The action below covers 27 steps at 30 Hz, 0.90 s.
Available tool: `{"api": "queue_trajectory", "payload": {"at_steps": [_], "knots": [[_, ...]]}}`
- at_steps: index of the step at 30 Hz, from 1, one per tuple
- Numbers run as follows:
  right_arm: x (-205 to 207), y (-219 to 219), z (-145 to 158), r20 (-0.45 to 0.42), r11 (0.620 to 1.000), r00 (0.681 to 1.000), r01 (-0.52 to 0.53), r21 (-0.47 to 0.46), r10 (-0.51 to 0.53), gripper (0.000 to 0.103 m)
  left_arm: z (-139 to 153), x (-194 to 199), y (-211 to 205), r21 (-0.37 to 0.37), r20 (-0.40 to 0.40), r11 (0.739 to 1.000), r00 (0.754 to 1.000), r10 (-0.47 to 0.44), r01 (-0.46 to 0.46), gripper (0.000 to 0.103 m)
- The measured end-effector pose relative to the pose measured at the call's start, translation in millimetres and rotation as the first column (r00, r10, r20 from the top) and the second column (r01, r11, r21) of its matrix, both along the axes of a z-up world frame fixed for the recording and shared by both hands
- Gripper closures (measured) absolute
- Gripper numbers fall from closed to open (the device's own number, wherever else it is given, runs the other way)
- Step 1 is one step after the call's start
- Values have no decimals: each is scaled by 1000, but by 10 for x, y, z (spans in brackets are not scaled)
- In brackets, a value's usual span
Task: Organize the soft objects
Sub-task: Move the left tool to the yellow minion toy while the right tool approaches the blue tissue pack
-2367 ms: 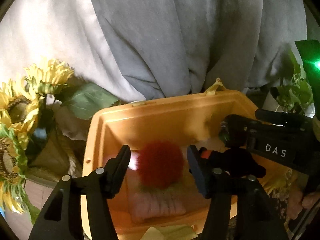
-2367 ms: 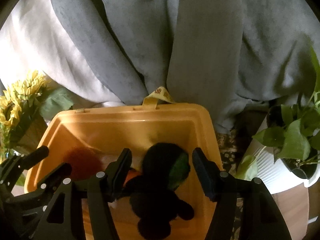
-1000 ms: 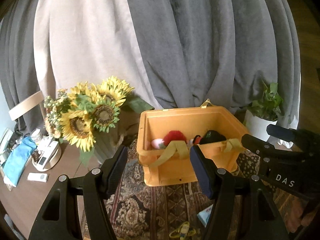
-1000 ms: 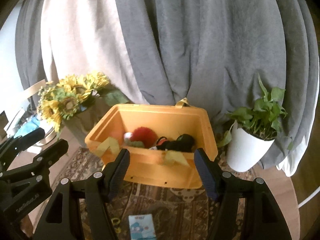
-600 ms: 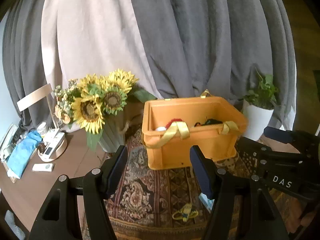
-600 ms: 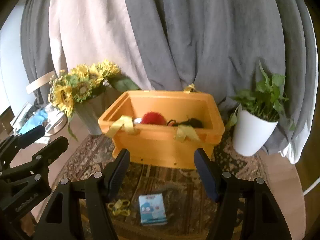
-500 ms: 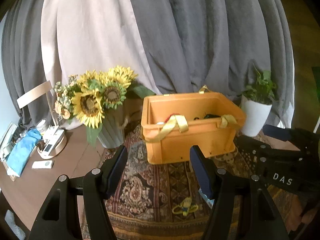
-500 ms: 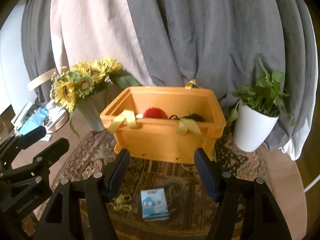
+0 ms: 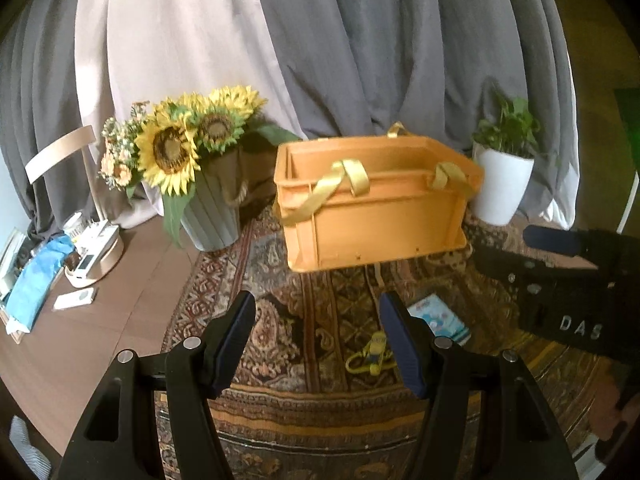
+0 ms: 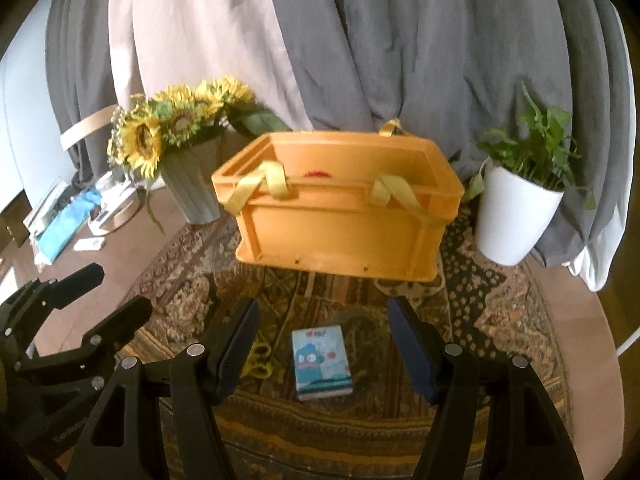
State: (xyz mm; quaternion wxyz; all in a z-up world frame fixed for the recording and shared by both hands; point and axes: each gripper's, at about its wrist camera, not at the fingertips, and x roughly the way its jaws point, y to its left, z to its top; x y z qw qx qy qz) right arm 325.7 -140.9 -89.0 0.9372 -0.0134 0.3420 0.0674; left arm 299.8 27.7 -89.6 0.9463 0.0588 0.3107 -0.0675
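An orange crate [image 9: 376,220] with yellow straps stands on a patterned rug [image 9: 320,320]; it also shows in the right wrist view [image 10: 344,224]. A sliver of a red fluffy toy [image 10: 318,174] shows over its rim. My left gripper [image 9: 320,340] is open and empty, held back from the crate above the rug. My right gripper [image 10: 322,344] is open and empty, above a light-blue packet [image 10: 322,360] lying on the rug. A small yellow toy [image 9: 370,354] lies on the rug between the left fingers; it also shows in the right wrist view [image 10: 258,360].
A vase of sunflowers [image 9: 192,160] stands left of the crate. A white potted plant [image 10: 520,208] stands right of it. Grey and beige curtains [image 9: 360,40] hang behind. Small items and a blue cloth [image 9: 36,280] lie on the brown table at far left.
Both grippers have pulled back and lowered away from the crate. The toys inside have dropped out of sight behind its wall. The packet and yellow toy on the rug came into view.
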Motion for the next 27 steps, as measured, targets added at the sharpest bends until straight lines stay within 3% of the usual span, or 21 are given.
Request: {"api": "queue_trajectory", "payload": {"at_steps": [14, 27], "knots": [[5, 2, -426, -105, 1000, 994, -3, 1, 3, 35, -459, -38, -102, 42, -59, 995, 994, -92, 95, 36], [155, 33, -854, -202, 1000, 979, -24, -18, 20, 35, -859, 73, -217, 82, -117, 975, 974, -196, 206, 36]]}}
